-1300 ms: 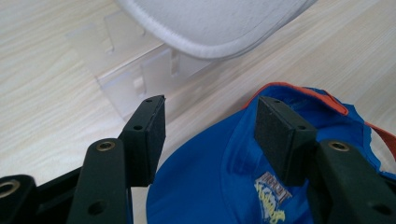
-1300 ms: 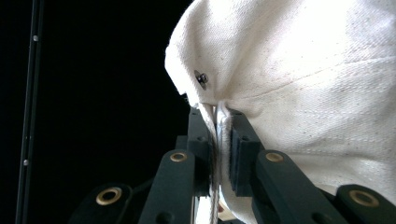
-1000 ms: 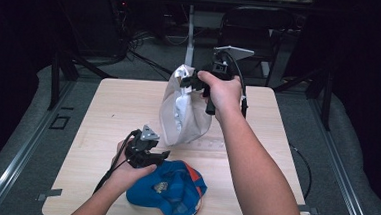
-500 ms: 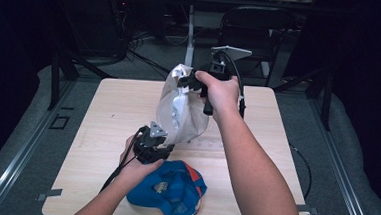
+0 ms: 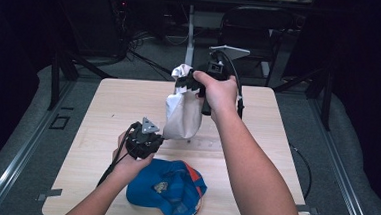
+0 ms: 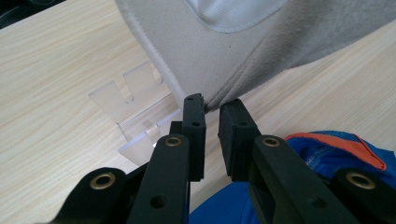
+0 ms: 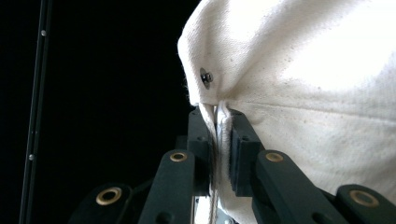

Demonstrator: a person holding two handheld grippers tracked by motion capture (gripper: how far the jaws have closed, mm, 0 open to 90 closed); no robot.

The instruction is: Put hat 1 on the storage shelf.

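White canvas, the cap [image 5: 183, 112] hangs above the table [image 5: 103, 107] because the right gripper [image 5: 192, 82] pinches its top edge, while the left gripper [image 6: 212, 109] has just been closing on its lower edge, seemingly to stretch it.

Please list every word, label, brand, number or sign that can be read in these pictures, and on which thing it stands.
No text can be read.
Blue cap: a small emblem on its crown, too small and blurred to read.
White cap: a white label sewn inside, nothing legible on it.
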